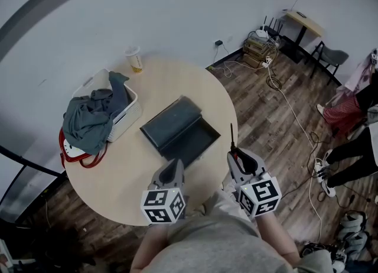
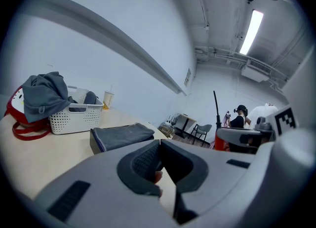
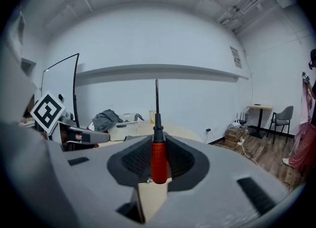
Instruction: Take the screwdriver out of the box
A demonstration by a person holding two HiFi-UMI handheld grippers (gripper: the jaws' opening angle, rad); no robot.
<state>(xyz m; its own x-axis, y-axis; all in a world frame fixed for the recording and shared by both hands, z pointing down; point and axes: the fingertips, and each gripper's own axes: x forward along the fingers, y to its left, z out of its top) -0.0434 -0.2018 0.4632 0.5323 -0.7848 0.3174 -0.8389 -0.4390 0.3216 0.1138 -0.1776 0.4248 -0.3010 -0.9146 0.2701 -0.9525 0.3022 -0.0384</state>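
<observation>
No words, numbers or brand names can be read anywhere. The only clear markings are the black-and-white square markers [image 1: 162,205] on the cubes of the left gripper [image 1: 175,164] and the right gripper [image 1: 234,155]; they are coded patterns, not letters. A small wall sign [image 3: 235,57] carries print too small to make out. The cup [image 1: 135,60] at the far edge of the table has a yellowish printed band, also illegible.

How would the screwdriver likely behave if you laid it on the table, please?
The screwdriver looks stiff and probably light: the right gripper holds it upright by its red handle alone. Its round handle may roll on the smooth table.
</observation>
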